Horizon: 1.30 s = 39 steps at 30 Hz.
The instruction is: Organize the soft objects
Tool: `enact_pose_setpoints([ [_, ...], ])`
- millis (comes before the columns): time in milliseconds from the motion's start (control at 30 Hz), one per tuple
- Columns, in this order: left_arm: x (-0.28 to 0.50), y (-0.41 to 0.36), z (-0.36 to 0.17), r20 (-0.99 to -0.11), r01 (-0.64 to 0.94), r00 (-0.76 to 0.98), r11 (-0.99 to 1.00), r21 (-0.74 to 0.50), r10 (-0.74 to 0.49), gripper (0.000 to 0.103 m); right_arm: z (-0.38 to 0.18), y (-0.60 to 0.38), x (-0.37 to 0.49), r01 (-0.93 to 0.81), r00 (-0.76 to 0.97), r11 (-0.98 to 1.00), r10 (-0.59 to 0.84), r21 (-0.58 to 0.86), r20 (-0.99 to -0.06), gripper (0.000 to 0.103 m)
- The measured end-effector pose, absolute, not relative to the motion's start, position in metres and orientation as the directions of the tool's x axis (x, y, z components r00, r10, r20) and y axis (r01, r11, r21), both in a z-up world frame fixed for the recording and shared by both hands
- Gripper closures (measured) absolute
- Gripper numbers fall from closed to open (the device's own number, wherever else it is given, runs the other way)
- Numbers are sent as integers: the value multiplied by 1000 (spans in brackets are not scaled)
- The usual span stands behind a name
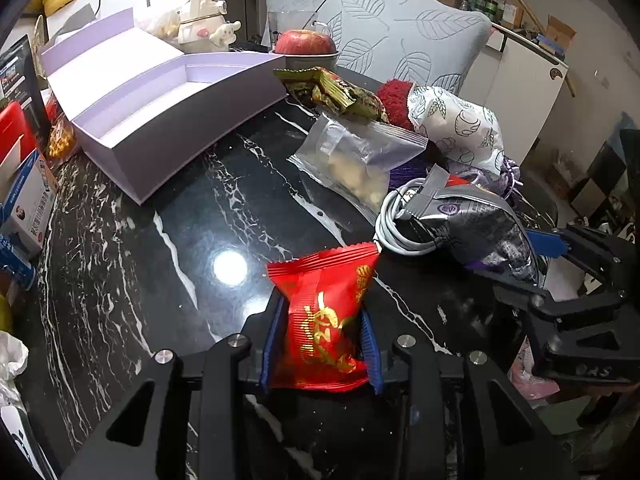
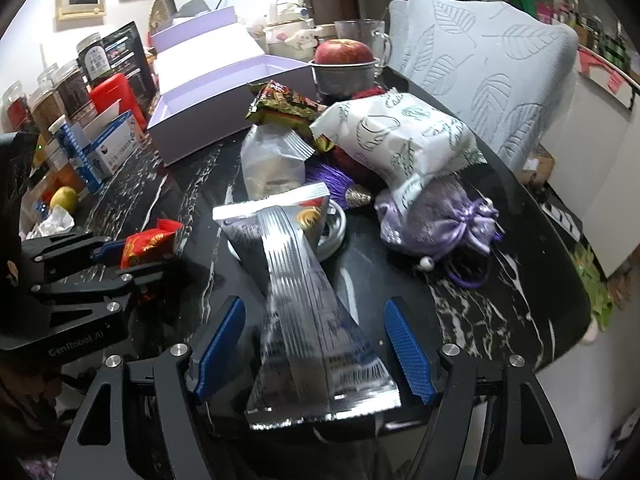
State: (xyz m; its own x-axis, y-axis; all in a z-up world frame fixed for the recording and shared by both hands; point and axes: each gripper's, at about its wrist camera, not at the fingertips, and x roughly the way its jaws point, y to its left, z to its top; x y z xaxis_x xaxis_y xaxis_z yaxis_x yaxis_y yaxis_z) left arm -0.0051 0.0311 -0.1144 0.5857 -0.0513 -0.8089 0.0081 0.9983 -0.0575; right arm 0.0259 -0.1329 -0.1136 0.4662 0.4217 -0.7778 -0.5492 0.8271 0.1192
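My left gripper (image 1: 322, 308) is shut on a red snack packet (image 1: 324, 312) and holds it just above the black marble table (image 1: 160, 260). The right wrist view shows that same gripper (image 2: 148, 256) at the left with the red packet (image 2: 150, 242). A silver foil packet (image 2: 296, 264) lies lengthwise between the blue pads of my right gripper (image 2: 316, 304). The jaws stand apart, with a gap on the left side of the packet. An open lilac box (image 1: 180, 148) stands at the back left. The left wrist view has the right gripper (image 1: 528, 264) beside the silver packet (image 1: 472, 216).
Behind the silver packet lie a white cable coil (image 1: 396, 228), a clear zip bag (image 1: 356, 160), a green-brown snack pack (image 1: 332, 88), a leaf-print white pouch (image 2: 400, 140) and a purple drawstring bag (image 2: 436, 220). An apple (image 1: 304, 42) sits in a tin. Jars and cartons (image 2: 96, 148) crowd the left edge.
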Motion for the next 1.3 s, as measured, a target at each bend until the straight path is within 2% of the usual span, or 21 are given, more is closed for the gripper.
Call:
enact_pose_setpoints([
  [33,-5,32,-114,-806,9,589,998,-64,-57,69,-113,-132,25,-553,469,825,421,113,-777,56],
  [133,-5,35,-115,-801,9,594,997,-78,-69,69,-113,-131,24,-553,472,825,423,114,-774,62],
  [433,-18,38,-112,-804,28,576,987,-158,-145,71,-109,-138,8,-580,427,796,477,172,-768,67],
  [767,-43,42,-86,-757,32,631,981,-192,-168,71,-86,-133,-17,-632,415,744,562,217,-716,68],
  [1067,-57,56,-37,-675,13,728,986,-167,-124,71,-40,-121,-28,-720,455,676,631,157,-628,69],
  [1100,-59,57,-27,-657,16,745,987,-159,-117,71,-33,-119,-28,-730,465,668,640,144,-612,73],
  [1133,-59,59,-19,-642,16,759,988,-152,-111,71,-26,-116,-28,-739,473,660,650,134,-595,84],
  [1200,-60,61,-5,-613,15,784,990,-139,-98,71,-10,-114,-27,-753,488,646,677,128,-550,85],
  [1233,-60,62,3,-593,9,800,991,-134,-87,71,-4,-112,-24,-753,497,645,686,129,-532,97],
  [1267,-58,63,7,-584,-11,809,991,-132,-69,71,0,-105,-19,-741,518,658,688,136,-509,102],
  [1300,-53,66,9,-578,-26,814,991,-131,-55,71,-2,-98,-15,-742,525,657,694,135,-493,102],
])
